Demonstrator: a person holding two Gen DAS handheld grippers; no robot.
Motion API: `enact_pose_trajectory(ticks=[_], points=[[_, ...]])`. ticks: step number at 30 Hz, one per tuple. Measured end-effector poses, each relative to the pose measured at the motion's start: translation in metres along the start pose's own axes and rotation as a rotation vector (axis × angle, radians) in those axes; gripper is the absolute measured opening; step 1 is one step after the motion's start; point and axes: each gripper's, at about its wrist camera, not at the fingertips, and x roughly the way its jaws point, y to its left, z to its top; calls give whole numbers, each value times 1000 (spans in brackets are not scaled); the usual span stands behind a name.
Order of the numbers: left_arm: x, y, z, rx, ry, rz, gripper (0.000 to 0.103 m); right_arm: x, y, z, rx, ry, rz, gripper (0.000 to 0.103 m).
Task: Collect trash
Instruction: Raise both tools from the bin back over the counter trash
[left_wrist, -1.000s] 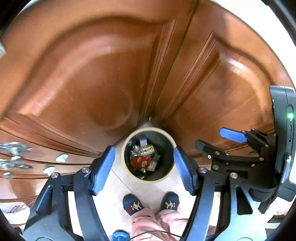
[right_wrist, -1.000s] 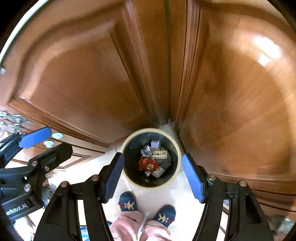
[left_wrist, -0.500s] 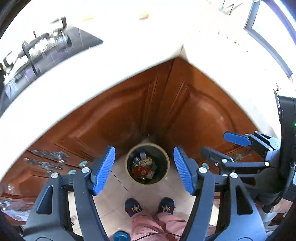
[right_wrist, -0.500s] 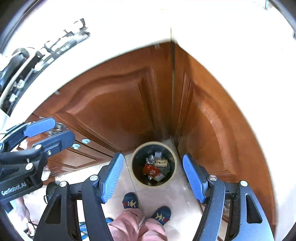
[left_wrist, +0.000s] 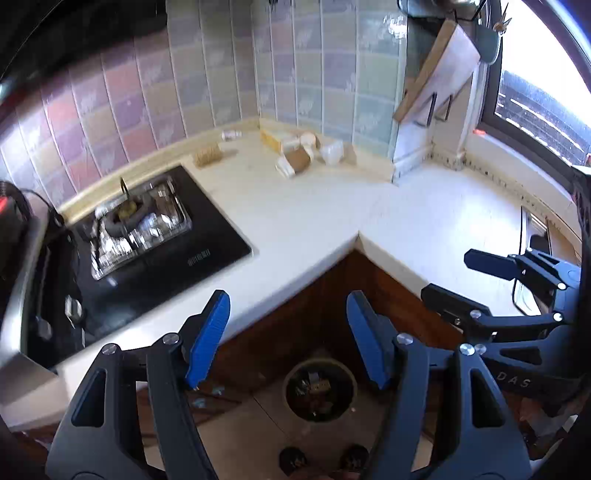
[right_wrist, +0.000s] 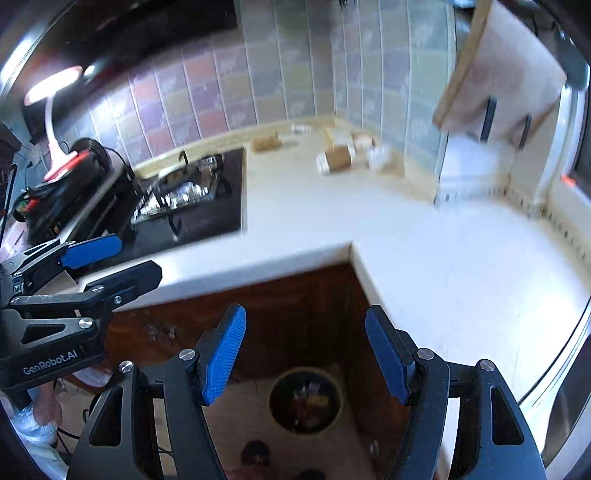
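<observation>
A round trash bin (left_wrist: 319, 391) with several wrappers inside stands on the floor in the cabinet corner; it also shows in the right wrist view (right_wrist: 306, 400). Trash lies at the back of the white L-shaped counter (left_wrist: 317, 218): a brown paper cup (left_wrist: 293, 162), a clear plastic cup (left_wrist: 331, 152), a yellow box (left_wrist: 273, 139), a straw-coloured bundle (left_wrist: 207, 154) and a small bottle (left_wrist: 231, 135). The brown cup also shows in the right wrist view (right_wrist: 334, 159). My left gripper (left_wrist: 288, 306) and right gripper (right_wrist: 304, 321) are open and empty, held above the counter's inner corner.
A black gas hob (left_wrist: 147, 243) with a foil-lined burner is set in the counter's left part. A cutting board (left_wrist: 439, 70) leans on a wall rack. A window (left_wrist: 543, 85) is at the right. A sink edge (left_wrist: 532, 236) lies at far right. Brown cabinet doors (right_wrist: 295, 314) are below.
Both grippers have risen from low over the bin, tilting up, so the counter, hob and tiled wall have come into view. The bin looks smaller and lower. Both stay open.
</observation>
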Motion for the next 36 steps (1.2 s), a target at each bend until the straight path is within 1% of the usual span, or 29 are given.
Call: enact_pose_trajectory(ticks=[3,8,14,17,19,22,25,28,31,34,36], points=[[-18,4,27,30,-55,35,63,-25,2,31,-32,-75,3,71],[-44,16,79,64,-112,83,63,-52,4,80,-82,-171,-2,72],[-48,43,135,103,-158,141,63,-56,8,148,-110,-222,-19,74],[-38,61,162,116,-173,162,63,-44,4,181,-97,-220,-29,78],[-25,77,180,118,-174,155,63,-27,0,199,-86,-208,-39,79],[3,101,205,120,-165,127,63,4,-6,227,-70,-184,-60,79],[46,127,232,125,-134,89,64,42,-14,256,-33,-151,-73,79],[104,157,260,119,-69,29,64,84,-23,283,14,-104,-62,79],[162,180,279,104,-1,-23,64,140,-34,310,79,-31,-73,79],[228,201,295,99,73,-65,64,187,-46,322,153,24,-76,79],[269,209,302,111,108,-73,64,226,-56,329,218,68,-78,79]])
